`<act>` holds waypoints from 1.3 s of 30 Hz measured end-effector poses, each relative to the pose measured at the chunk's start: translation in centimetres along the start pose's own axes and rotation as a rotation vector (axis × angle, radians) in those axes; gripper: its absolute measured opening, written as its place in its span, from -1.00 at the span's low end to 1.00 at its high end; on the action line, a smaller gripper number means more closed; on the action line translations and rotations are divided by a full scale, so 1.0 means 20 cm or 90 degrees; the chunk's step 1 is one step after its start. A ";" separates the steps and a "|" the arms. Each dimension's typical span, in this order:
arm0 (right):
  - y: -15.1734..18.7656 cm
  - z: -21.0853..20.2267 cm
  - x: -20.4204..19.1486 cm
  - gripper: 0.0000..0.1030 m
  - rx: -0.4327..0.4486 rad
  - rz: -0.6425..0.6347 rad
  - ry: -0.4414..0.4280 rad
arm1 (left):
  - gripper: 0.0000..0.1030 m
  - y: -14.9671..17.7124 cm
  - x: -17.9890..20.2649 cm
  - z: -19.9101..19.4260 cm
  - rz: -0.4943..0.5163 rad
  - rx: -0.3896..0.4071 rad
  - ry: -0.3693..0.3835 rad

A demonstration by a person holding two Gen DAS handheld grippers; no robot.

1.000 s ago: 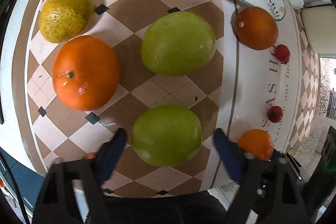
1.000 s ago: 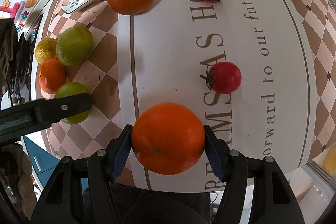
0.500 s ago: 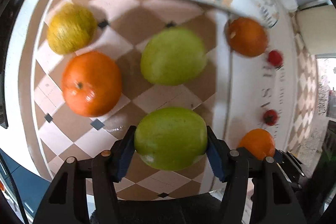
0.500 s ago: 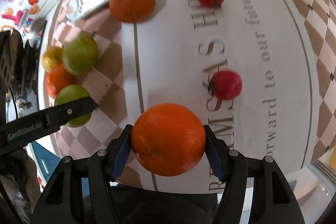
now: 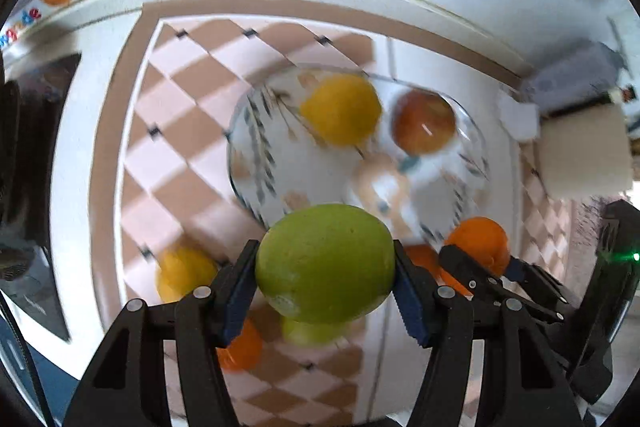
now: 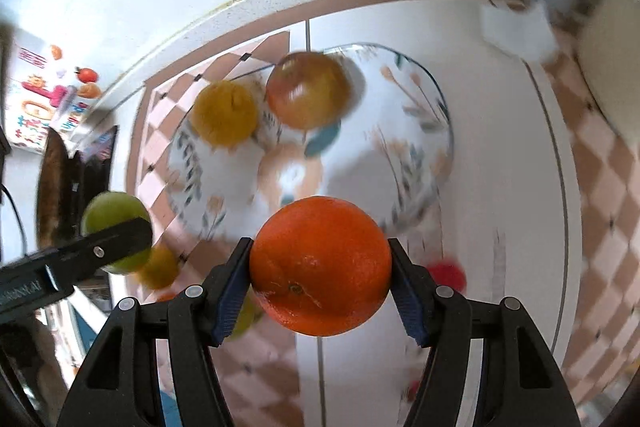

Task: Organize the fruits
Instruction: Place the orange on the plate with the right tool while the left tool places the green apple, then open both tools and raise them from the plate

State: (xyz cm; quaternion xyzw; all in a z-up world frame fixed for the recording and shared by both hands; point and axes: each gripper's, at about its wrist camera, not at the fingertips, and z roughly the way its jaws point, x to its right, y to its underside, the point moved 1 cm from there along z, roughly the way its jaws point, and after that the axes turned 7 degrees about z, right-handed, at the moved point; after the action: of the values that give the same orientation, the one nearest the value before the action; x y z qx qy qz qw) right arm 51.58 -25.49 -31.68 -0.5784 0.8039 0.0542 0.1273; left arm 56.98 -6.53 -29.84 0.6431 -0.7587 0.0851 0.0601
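Moved: both grippers have lifted their fruit off the bench [image 5: 100, 155] and now hang above the plate [image 5: 256, 147].
Left gripper [image 5: 325, 287]: fingers clamped on the green fruit [image 5: 325, 263].
Right gripper [image 6: 320, 285]: fingers clamped on the orange [image 6: 320, 265].
Plate: holds a yellow fruit [image 5: 340, 109] and a reddish apple [image 5: 424, 123].
Bench: other fruit, blurred.

Little to read here. In the right wrist view, at nine o'clock, white lettering runs along the black finger [image 6: 100, 247] of the left gripper [image 6: 114, 223]; the frame edge cuts it, leaving something like "obot.AI". In the left wrist view, at ten o'clock, the wall poster [image 5: 24, 23] shows red letters, seemingly "de". The rest is blurred.
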 end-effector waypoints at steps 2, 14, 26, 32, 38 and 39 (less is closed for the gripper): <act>-0.07 0.07 -0.03 0.30 -0.011 -0.015 0.017 | 0.16 -0.07 -0.03 0.05 0.000 -0.013 -0.019; -0.21 0.33 -0.08 0.31 -0.052 -0.069 0.054 | 0.16 -0.29 -0.18 0.32 -0.044 -0.101 -0.019; -0.24 0.35 -0.08 0.77 -0.088 -0.050 0.028 | 0.28 -0.31 -0.14 0.38 -0.020 -0.124 -0.029; -0.23 0.22 -0.09 0.78 -0.051 -0.068 0.069 | 0.70 -0.31 -0.09 0.37 -0.024 -0.114 -0.025; -0.18 0.09 -0.10 0.78 -0.020 -0.059 0.091 | 0.70 -0.20 -0.07 0.25 -0.005 -0.083 -0.052; -0.16 0.07 -0.10 0.78 -0.013 -0.060 0.098 | 0.70 -0.18 -0.06 0.22 0.001 -0.073 -0.061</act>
State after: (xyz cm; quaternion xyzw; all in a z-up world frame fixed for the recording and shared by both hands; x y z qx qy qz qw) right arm 55.46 -24.32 -32.20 -0.6192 0.7827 0.0119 0.0618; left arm 60.80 -6.79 -34.20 0.6416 -0.7646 0.0106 0.0607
